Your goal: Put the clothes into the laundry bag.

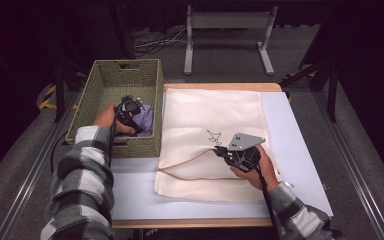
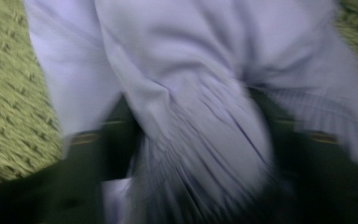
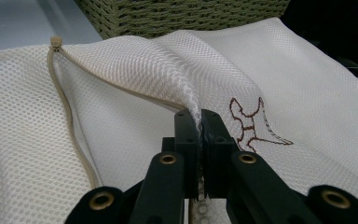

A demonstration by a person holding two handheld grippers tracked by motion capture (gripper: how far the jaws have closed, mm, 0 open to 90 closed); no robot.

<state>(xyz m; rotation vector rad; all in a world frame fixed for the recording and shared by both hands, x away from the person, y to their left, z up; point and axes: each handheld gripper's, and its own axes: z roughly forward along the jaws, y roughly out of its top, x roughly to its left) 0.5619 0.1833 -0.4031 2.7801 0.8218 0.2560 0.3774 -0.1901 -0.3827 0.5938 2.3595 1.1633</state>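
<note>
A lavender cloth [image 1: 146, 120] lies inside the green woven basket [image 1: 100, 90] at the table's left. My left gripper [image 1: 130, 112] reaches down into the basket. In the left gripper view the cloth [image 2: 191, 93] is bunched into pleats between the two dark jaws, which press on it from both sides; the picture is blurred. A cream mesh bag [image 1: 215, 110] lies flat on the table. My right gripper [image 1: 220, 150] is shut on a fold of the bag's upper layer [image 3: 121, 70] and holds it raised near the open edge. A small brown embroidered figure [image 3: 254, 123] sits just right of the jaws.
The bag's beige drawstring [image 3: 70, 121] runs along its open edge to a knot [image 3: 55, 42]. The basket's wall [image 3: 182, 14] stands close behind the bag. A white mat [image 1: 290, 130] covers the wooden table. A grey metal stand [image 1: 227, 30] is on the floor beyond.
</note>
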